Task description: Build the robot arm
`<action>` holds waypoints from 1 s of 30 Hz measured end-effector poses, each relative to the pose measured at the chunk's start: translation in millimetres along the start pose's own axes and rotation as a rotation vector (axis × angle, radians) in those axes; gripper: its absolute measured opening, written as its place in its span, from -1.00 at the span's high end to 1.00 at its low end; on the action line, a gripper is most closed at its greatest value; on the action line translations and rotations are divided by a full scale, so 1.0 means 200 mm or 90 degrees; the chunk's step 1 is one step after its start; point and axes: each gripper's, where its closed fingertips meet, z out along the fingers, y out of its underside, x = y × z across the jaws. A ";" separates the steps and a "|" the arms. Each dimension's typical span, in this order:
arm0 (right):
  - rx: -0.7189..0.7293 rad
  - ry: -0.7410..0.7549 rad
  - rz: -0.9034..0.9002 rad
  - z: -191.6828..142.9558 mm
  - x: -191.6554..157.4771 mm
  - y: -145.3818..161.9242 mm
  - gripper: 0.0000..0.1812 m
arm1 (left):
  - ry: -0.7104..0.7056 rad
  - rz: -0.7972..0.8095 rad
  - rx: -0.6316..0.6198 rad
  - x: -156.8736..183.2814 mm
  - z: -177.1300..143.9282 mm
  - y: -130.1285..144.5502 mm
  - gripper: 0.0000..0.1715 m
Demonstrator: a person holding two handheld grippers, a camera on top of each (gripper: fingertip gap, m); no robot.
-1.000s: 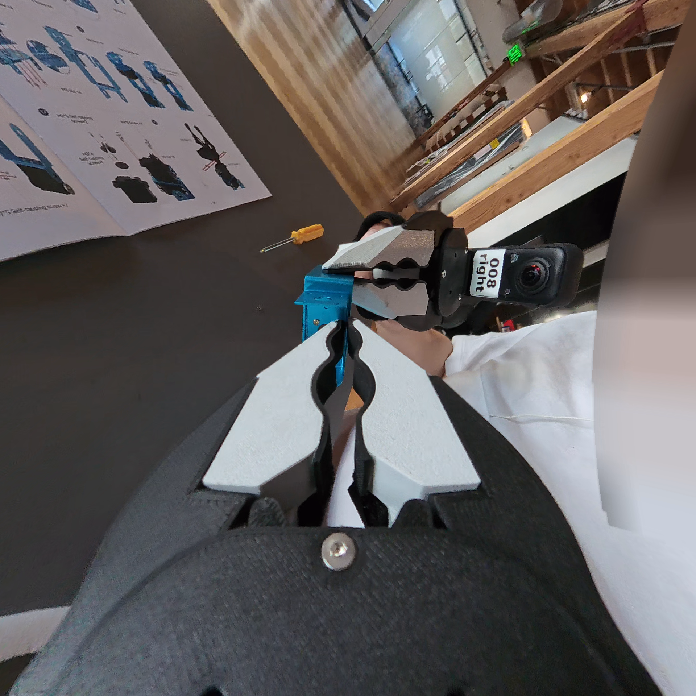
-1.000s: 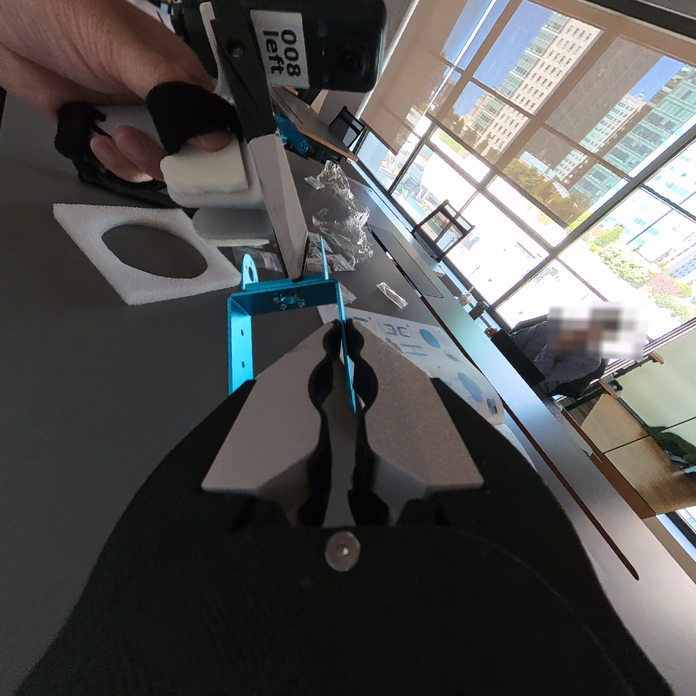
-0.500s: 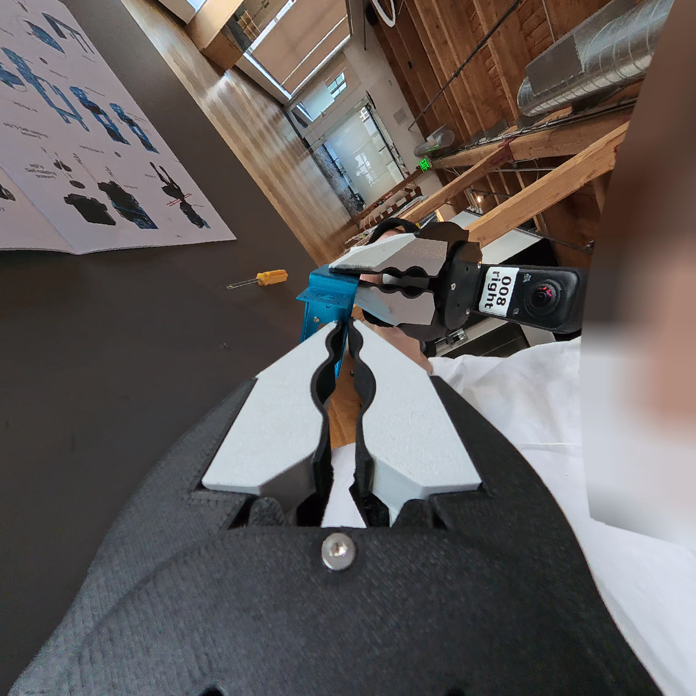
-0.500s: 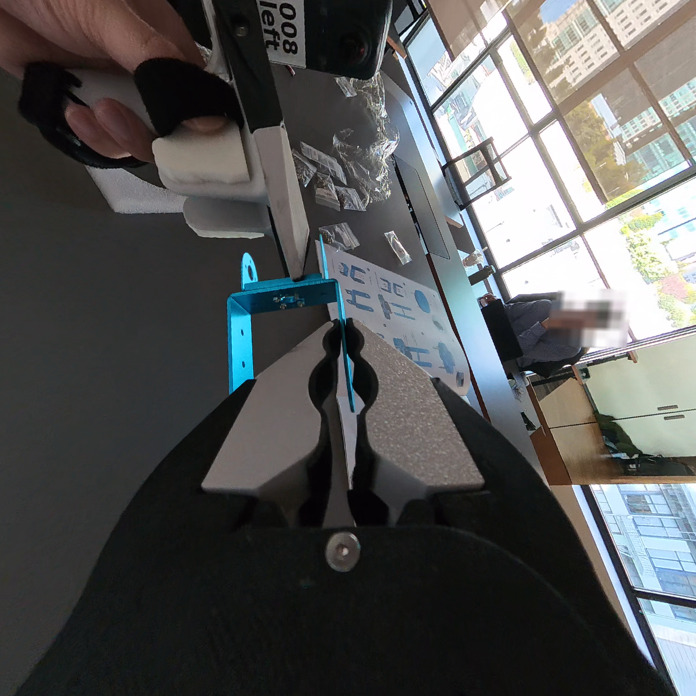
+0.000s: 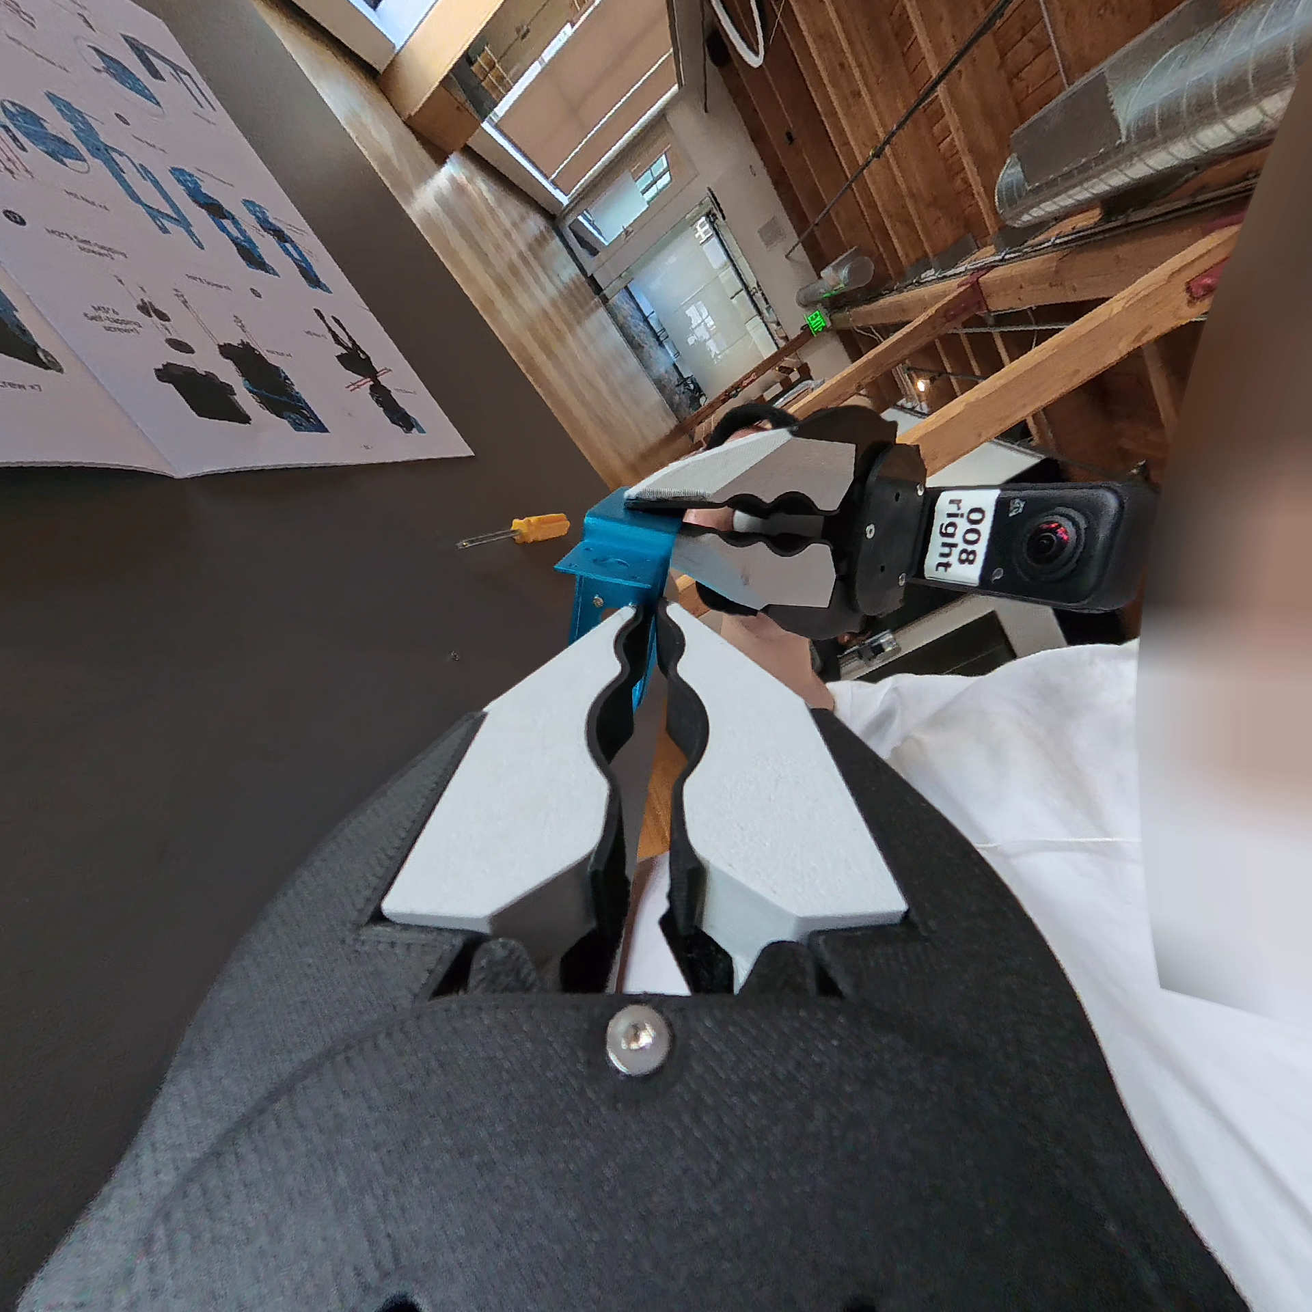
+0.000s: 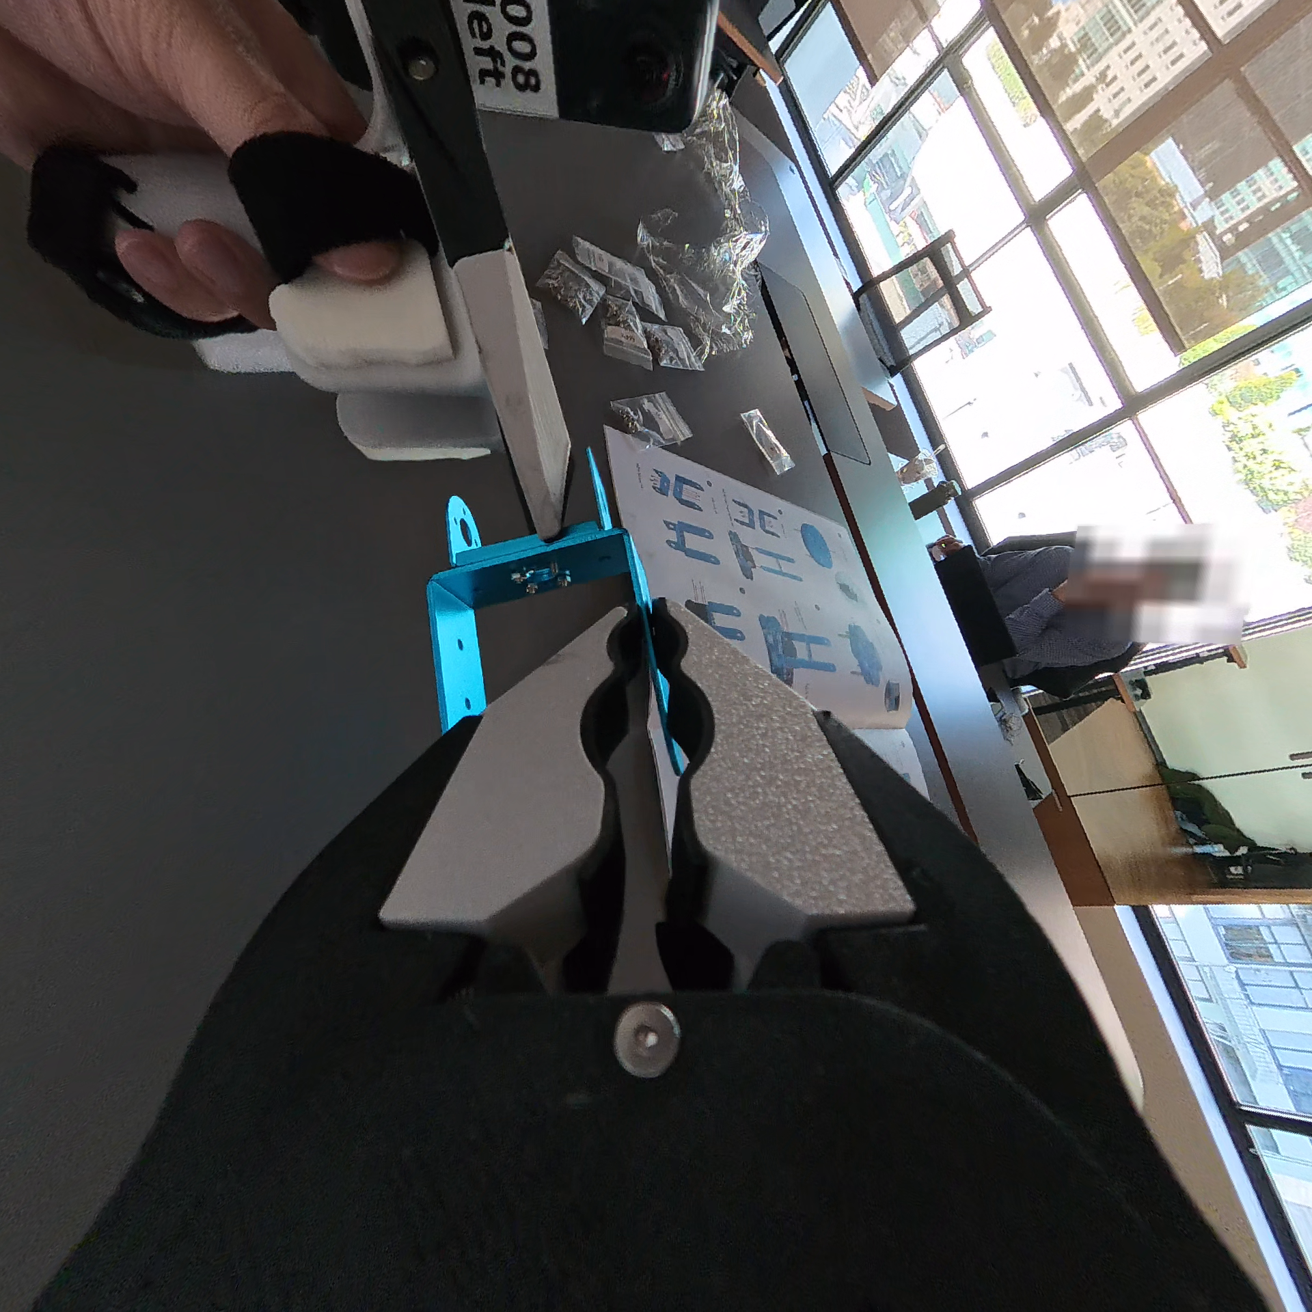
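Above the dark table (image 5: 213, 710), both grippers hold one part in the air. Instruction sheet (image 5: 177, 284) lies flat, far left in the left wrist view; in the right wrist view it is just past the part, on the right.

Left gripper (image 5: 649, 618): jaws pressed together on a thin wall of the blue metal bracket (image 5: 614, 561). Right gripper (image 6: 642, 614): jaws clamped on the bracket's right side plate. The two come in at roughly a right angle, tips near each other but on different walls.

The bracket is off the table, a U shape with small screws in its cross wall; the left side plate is free.

Change over the last second: both views have swung and the sheet now shows more in each, so the held pair has tilted as one. Neither grip has shifted on the bracket.

Small clear bags (image 6: 625, 312) lie far on the table. A yellow screwdriver (image 5: 525, 529) lies just beyond the bracket, untouched.
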 end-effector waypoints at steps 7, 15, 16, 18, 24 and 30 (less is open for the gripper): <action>-0.022 0.004 -0.010 0.00 0.01 0.05 0.97 | -0.025 0.023 -0.018 -0.05 0.05 0.01 0.99; -0.029 0.001 -0.015 0.00 0.02 0.08 0.96 | -0.008 -0.018 0.008 -0.07 0.08 0.02 0.99; -0.025 -0.002 -0.014 0.00 0.01 0.08 0.96 | -0.002 -0.019 0.012 -0.07 0.08 0.02 1.00; -0.016 -0.009 -0.017 0.00 0.01 0.07 0.96 | 0.012 -0.015 0.022 -0.05 0.07 0.01 1.00; 0.005 -0.025 -0.063 0.02 0.03 0.02 0.89 | 0.062 -0.025 0.064 0.01 0.04 0.00 1.00; 0.026 -0.017 -0.104 0.05 0.05 -0.07 0.82 | 0.142 -0.072 0.133 0.06 -0.02 -0.04 1.00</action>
